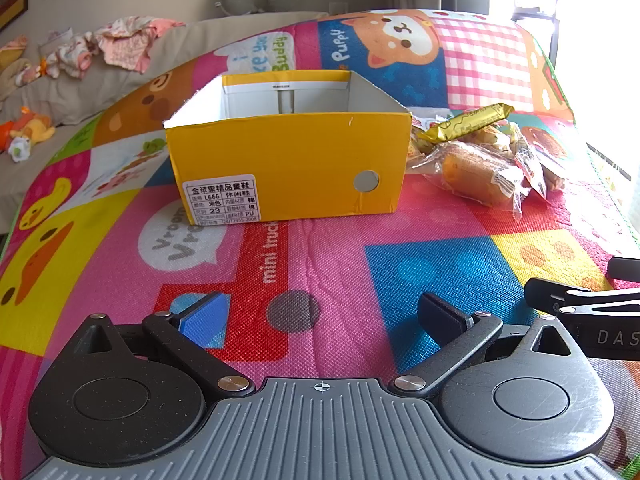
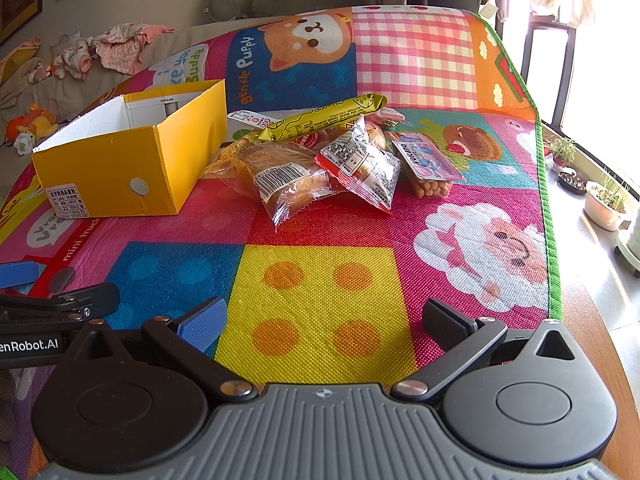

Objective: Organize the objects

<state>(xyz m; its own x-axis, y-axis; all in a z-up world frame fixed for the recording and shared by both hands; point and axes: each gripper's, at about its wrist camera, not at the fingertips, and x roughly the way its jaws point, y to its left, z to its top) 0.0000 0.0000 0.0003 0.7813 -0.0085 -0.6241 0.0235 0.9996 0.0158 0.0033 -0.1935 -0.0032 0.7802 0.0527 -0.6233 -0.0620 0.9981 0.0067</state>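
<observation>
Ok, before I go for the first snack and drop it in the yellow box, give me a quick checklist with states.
1. Right gripper open, nothing between its fingers: ok.
2. Left gripper open and empty: ok.
3. Yellow box upright, top open: ok.
4. Box floor free for snacks: cannot tell, walls hide it.
5. Snack pile on the mat beside the box, in view of the right gripper: ok.
6. Yellow stick pack lies on top of the pile, unblocked: ok.
</observation>
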